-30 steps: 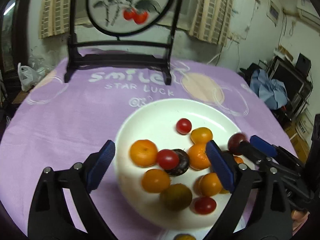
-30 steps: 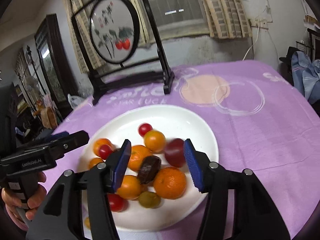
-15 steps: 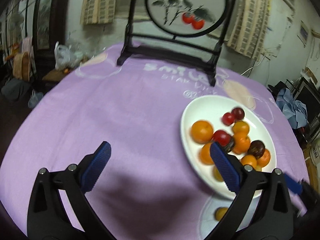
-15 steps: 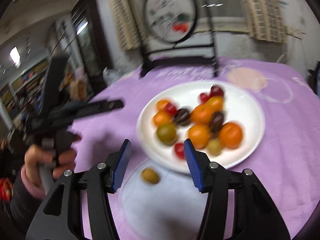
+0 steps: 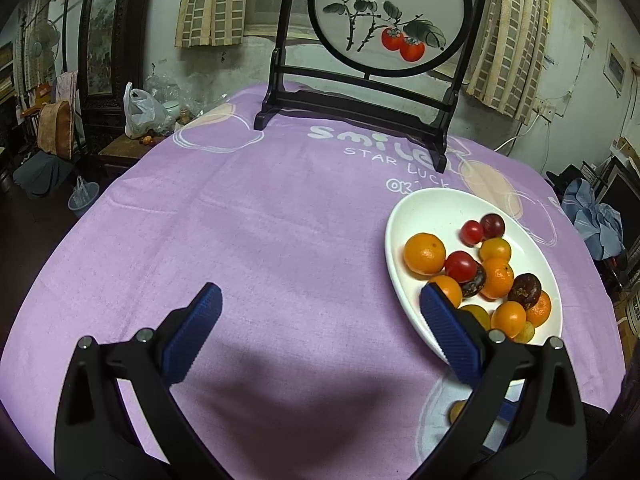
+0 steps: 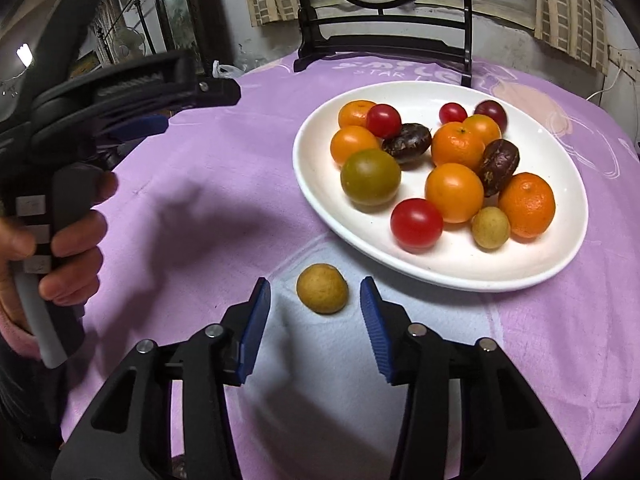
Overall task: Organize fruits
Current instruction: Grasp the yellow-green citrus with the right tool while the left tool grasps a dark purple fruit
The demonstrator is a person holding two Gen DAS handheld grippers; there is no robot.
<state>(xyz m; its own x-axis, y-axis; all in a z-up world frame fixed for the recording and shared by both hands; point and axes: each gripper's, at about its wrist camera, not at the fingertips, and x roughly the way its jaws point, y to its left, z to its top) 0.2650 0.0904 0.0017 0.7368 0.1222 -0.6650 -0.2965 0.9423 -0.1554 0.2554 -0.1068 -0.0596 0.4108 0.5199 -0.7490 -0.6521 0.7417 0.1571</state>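
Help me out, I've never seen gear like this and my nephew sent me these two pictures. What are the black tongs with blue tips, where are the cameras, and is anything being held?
There is no robot arm here. A person holds a hand-held gripper in each hand, and each one carries a wide-angle camera looking forward along its two blue-padded fingers.

One picture comes from the left gripper. It is open, holds nothing, and hangs over the purple tablecloth beside the white plate.

The other comes from the right gripper. It is also open, with a small yellow-brown fruit lying on the cloth between its fingers, not yet pinched. The plate holds oranges, red tomatoes, a green one and dark fruits. On that picture's left edge you see the person's hand gripping the other tool's handle.
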